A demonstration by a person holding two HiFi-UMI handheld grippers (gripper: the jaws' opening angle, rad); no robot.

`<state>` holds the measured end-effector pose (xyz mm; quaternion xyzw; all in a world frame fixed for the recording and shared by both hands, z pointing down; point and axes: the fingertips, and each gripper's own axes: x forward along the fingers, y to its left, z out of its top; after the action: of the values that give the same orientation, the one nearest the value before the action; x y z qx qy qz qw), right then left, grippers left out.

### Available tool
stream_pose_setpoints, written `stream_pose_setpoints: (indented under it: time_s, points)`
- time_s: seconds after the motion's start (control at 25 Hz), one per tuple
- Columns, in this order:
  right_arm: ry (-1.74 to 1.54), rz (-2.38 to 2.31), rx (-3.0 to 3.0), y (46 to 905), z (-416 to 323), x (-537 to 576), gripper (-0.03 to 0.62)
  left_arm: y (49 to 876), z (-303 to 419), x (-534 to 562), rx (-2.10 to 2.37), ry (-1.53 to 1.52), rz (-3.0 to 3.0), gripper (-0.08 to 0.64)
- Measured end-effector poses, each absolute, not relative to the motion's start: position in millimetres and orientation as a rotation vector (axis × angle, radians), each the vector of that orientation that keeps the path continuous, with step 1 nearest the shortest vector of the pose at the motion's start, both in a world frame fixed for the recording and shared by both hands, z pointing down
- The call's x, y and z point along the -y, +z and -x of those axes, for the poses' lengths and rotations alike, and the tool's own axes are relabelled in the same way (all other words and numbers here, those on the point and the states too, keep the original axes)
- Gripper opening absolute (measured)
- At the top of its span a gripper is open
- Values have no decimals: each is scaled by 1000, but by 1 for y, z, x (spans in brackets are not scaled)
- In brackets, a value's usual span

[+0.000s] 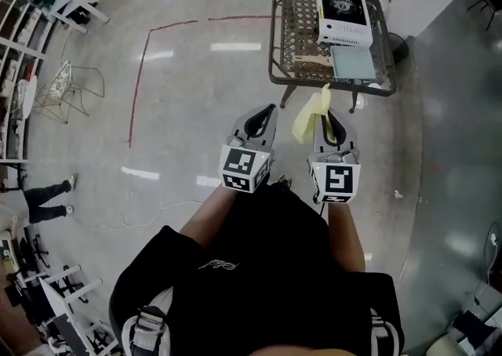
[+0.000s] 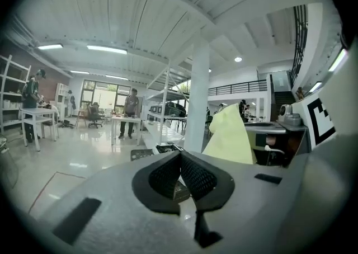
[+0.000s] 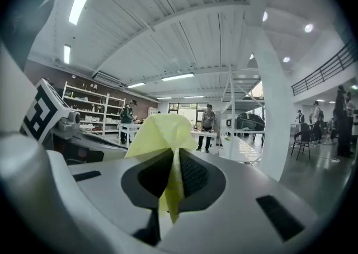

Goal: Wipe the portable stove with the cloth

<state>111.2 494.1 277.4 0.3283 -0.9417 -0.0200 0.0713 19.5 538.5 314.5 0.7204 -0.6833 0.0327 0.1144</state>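
Two claws clenched, short of white boxy stove [image 1: 343,17]: right gripper [image 3: 174,158] on limp yellow cloth [image 1: 307,121], left gripper [image 2: 180,155] empty; could slip mid-wipe.

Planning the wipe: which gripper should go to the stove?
Right. The right gripper has its jaws clamped on the yellow cloth, in line with the stove ahead; the left gripper is shut on nothing.

Two tools: left tool [image 1: 271,108], right tool [image 1: 328,114]; one cloth [image 1: 307,121], one portable stove [image 1: 343,13], one table [image 1: 302,27]
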Motion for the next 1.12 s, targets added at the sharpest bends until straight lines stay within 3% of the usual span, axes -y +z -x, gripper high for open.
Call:
stream_pose_setpoints:
  time_s: [0.56, 1.12]
  points:
    - [3, -1019, 2721, 306, -104, -434, 17, 343, -7, -466, 1886, 111, -2122, 17]
    - [2, -979, 2629, 321, -15, -299, 17, 366, 76, -335, 1781, 64, -2095, 17]
